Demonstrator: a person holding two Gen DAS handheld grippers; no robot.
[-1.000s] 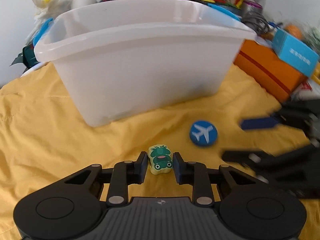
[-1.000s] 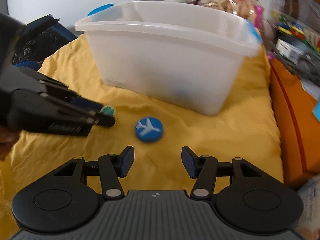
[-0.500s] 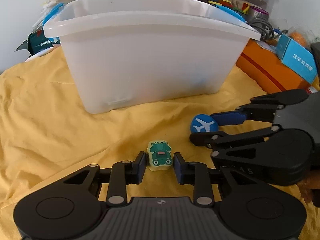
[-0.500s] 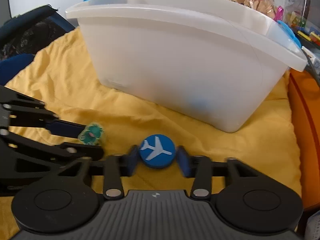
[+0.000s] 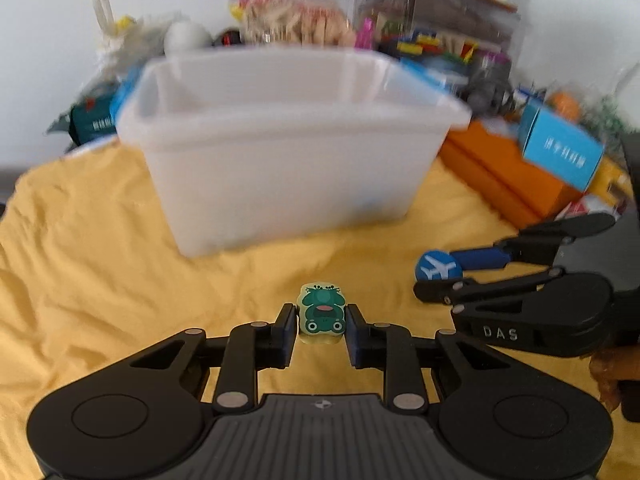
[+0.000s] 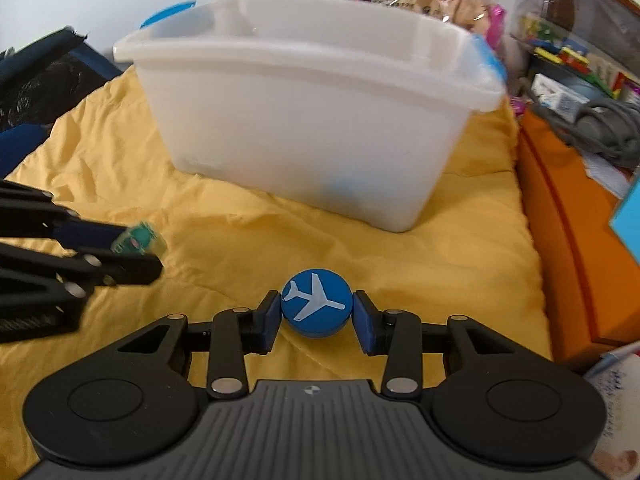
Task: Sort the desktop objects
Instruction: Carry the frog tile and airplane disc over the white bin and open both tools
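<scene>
My left gripper [image 5: 322,322] is shut on a small yellow block with a green frog [image 5: 321,314] and holds it above the yellow cloth [image 5: 100,280]. My right gripper [image 6: 316,316] is shut on a round blue disc with a white airplane [image 6: 316,306], also lifted off the cloth. The white plastic bin [image 5: 288,140] stands behind both, open at the top. The right gripper with the disc [image 5: 438,266] shows at the right of the left wrist view. The left gripper with the frog block [image 6: 138,238] shows at the left of the right wrist view.
Orange boxes [image 5: 508,176] and a blue carton [image 5: 560,152] lie right of the bin. Toys, bags and clear cases [image 5: 432,32] crowd the back by the wall. A dark bag [image 6: 40,76] sits at the cloth's left edge.
Both grippers have risen with their objects, and the bin's rim and inside now show. The right gripper closed on the airplane disc about half a second ago.
</scene>
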